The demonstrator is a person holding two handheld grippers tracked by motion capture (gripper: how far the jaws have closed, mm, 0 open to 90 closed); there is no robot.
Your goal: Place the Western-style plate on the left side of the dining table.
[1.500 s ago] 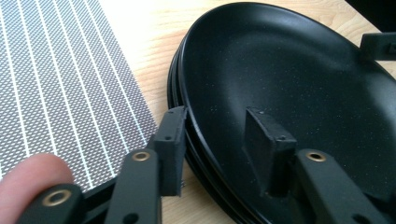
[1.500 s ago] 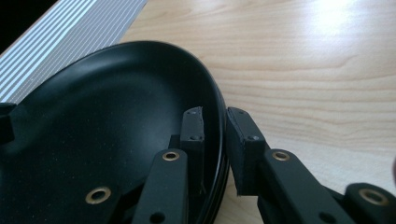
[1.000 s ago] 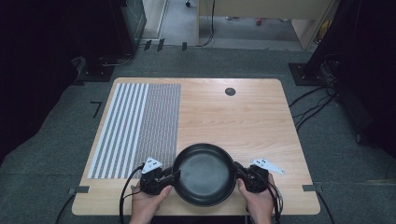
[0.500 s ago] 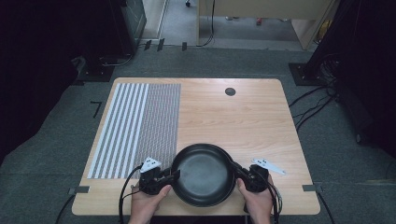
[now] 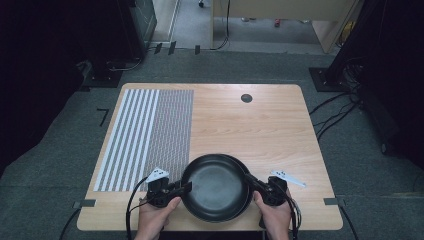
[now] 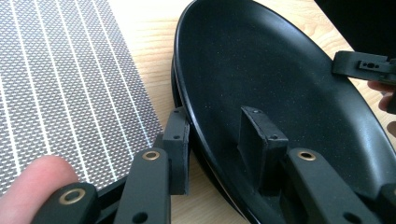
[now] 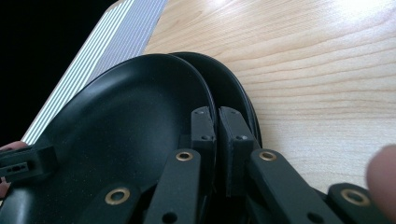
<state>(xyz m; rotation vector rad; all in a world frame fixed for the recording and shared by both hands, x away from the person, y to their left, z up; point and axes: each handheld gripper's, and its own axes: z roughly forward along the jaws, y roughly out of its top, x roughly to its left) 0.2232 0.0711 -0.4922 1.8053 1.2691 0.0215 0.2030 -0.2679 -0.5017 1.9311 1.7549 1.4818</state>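
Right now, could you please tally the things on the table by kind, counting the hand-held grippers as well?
Black plates: 2, a top plate stacked on a lower plate
Striped mats: 1
Hand-held grippers: 2, left hand-held gripper and right hand-held gripper
Total: 5

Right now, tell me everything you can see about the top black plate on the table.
The top black plate is round, shallow and matte with fine speckles. It sits slightly offset on a second black plate, near the wooden table's front edge beside the striped mat. The left gripper straddles its rim with a gap; the right gripper pinches the opposite rim.
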